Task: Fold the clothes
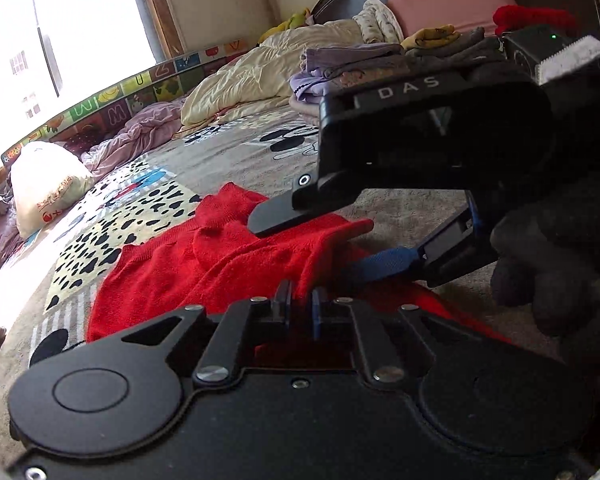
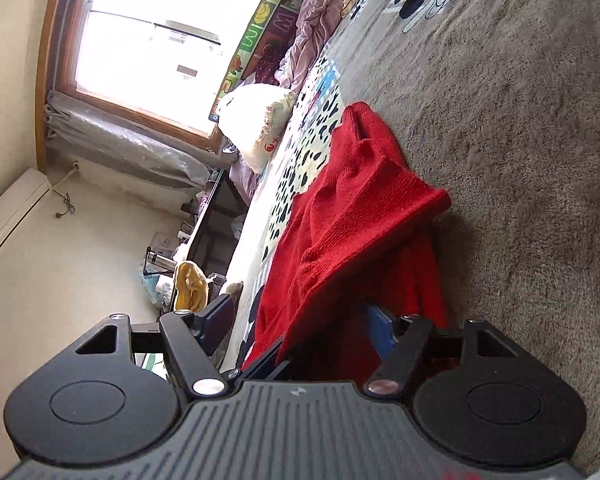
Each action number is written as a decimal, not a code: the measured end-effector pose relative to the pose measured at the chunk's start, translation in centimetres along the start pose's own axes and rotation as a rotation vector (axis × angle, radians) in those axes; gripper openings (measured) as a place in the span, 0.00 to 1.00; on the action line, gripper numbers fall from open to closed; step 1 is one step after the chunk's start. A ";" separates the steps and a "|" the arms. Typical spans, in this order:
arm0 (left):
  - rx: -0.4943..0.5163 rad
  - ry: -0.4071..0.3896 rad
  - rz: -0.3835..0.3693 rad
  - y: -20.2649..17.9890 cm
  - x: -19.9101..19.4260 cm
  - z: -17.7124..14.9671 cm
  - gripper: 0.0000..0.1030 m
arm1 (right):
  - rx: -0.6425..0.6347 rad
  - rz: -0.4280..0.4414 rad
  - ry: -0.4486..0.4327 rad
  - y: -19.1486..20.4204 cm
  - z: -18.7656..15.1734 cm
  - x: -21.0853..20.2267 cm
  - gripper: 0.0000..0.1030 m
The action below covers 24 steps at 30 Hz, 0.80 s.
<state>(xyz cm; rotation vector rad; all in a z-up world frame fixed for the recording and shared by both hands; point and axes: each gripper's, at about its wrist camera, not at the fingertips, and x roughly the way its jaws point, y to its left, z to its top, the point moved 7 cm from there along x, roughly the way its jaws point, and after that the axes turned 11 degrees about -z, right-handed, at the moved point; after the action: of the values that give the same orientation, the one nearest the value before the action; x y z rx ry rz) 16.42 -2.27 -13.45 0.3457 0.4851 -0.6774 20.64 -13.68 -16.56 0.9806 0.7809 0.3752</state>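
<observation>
A red knit sweater (image 1: 172,272) lies crumpled on the grey cartoon-print bedspread (image 1: 400,208). My left gripper (image 1: 300,300) is shut on a fold of the sweater's near edge, with red cloth pinched between the two close fingers. My right gripper (image 1: 312,246) reaches in from the right, held by a black-gloved hand (image 1: 548,256). Its jaws stand wide apart, one black finger above the cloth and one blue pad beside it. In the right wrist view the sweater (image 2: 360,208) runs down between the spread fingers of the right gripper (image 2: 300,316), which stands open.
A stack of folded clothes (image 1: 352,64) sits at the far side of the bed, with a cream duvet (image 1: 260,76) and a pink pillow (image 1: 452,0) behind. A white bag (image 1: 44,184) and an alphabet foam panel (image 1: 140,88) line the window side.
</observation>
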 end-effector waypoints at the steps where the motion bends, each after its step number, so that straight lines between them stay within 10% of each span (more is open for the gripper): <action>1: -0.020 -0.015 -0.031 -0.1 -0.6 0.1 0.15 | 0.008 -0.002 -0.002 0.1 0.2 0.3 0.64; 7: -0.271 -0.164 0.004 4.6 -8.0 -0.2 0.34 | -0.031 -0.065 -0.034 0.8 1.5 2.2 0.17; 14: -0.674 -0.300 0.113 11.5 -15.4 -4.6 0.45 | -0.092 -0.034 -0.087 3.3 2.6 1.5 0.09; 24: -0.559 -0.146 -0.008 5.7 -13.6 -5.0 0.54 | -0.097 -0.044 -0.126 1.9 6.1 -1.6 0.09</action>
<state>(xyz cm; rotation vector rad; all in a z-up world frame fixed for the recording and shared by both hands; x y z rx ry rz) 9.44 11.14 -9.56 -0.2310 0.5144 -0.5436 24.12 -17.29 -12.30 0.8861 0.6630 0.3078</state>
